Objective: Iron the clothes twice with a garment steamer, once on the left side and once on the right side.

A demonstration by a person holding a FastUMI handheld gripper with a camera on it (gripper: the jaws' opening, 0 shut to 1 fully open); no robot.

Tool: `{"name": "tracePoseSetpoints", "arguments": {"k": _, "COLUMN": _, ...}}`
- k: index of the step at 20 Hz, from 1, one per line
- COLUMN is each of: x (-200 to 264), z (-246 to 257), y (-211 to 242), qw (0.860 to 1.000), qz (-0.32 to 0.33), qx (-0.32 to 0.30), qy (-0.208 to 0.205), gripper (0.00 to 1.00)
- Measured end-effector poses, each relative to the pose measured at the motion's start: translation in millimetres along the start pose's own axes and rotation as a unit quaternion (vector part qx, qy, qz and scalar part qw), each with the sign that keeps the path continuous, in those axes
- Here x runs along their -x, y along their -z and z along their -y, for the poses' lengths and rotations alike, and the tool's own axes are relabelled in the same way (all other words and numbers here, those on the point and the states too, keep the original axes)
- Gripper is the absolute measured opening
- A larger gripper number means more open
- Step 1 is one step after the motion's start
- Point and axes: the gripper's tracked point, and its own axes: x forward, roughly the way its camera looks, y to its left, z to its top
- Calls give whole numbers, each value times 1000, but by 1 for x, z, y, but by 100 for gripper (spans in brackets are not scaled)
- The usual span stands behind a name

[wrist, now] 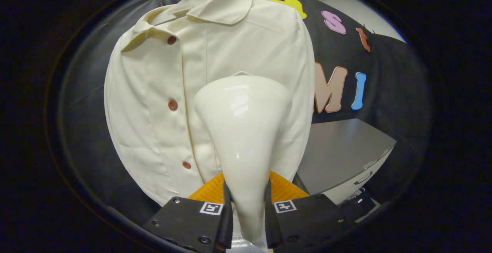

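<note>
Clamping my gripper (248, 210) on the steamer (244, 137), I had its head pointing straight ahead against the shirt (153, 103), right of the buttons, mid-frame, its long axis running up-frame.

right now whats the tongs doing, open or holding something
Tongs: shut on the garment steamer, both fingers pressing its narrow handle, its wide head up against the cream shirt.
</note>
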Motion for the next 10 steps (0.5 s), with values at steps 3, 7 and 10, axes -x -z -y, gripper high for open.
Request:
{"name": "tracePoseSetpoints", "arguments": {"k": 3, "x": -3, "z": 0, "y": 29, "qw": 1000, "qz": -22, "qx": -5, "qy": 2, "gripper": 34}}
{"name": "tracePoseSetpoints", "arguments": {"k": 7, "x": -6, "z": 0, "y": 66, "qw": 998, "qz": -55, "qx": -6, "qy": 4, "gripper": 34}}
{"name": "tracePoseSetpoints", "arguments": {"k": 10, "x": -7, "z": 3, "y": 95, "qw": 997, "qz": -78, "qx": -5, "qy": 7, "gripper": 34}}
